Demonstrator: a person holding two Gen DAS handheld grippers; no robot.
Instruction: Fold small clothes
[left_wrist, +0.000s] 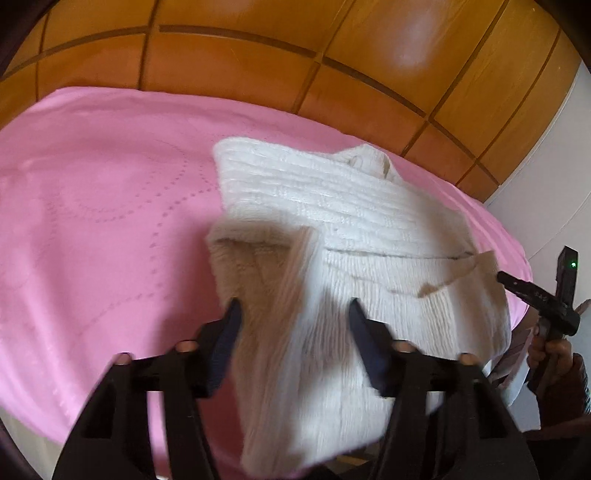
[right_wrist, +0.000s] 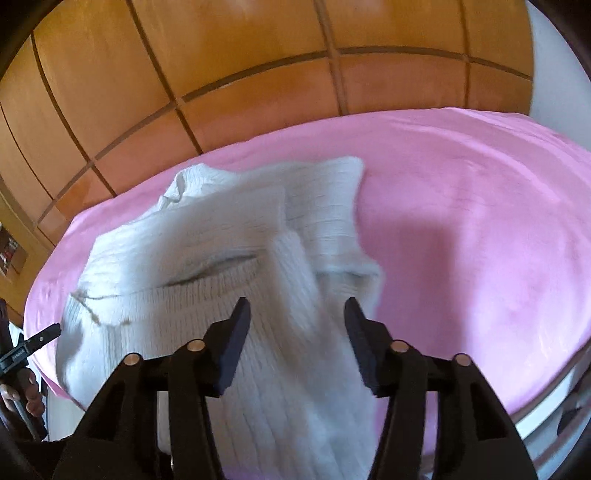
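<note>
A white knit sweater (left_wrist: 332, 229) lies on a pink blanket (left_wrist: 92, 221). In the left wrist view the sweater fills the middle and lower right of the frame. Its ribbed body spreads toward the upper right, and a beige fuzzy part (left_wrist: 251, 266) sits at the lower middle. A thin beige tie (left_wrist: 458, 273) lies across the sweater on the right side.

The left gripper (left_wrist: 293, 317) is at the bottom of that frame. Its two fingers are spread wide apart, one on each side of the cloth. The cloth looks blurry there, and I cannot tell if a finger touches it.

The right gripper (right_wrist: 297, 314) is at the bottom of the right wrist view. Its fingers are spread wide too, with the sweater (right_wrist: 221, 258) in the gap between them. Nothing is pinched.

In the left wrist view, the right gripper (left_wrist: 535, 295) shows at the right edge, with a hand (left_wrist: 550, 354) holding its handle.

Behind the blanket is a wooden wall (left_wrist: 258, 55) made of orange panels, across the top of both frames. A white wall (left_wrist: 546, 184) is at the far right in the left wrist view.
</note>
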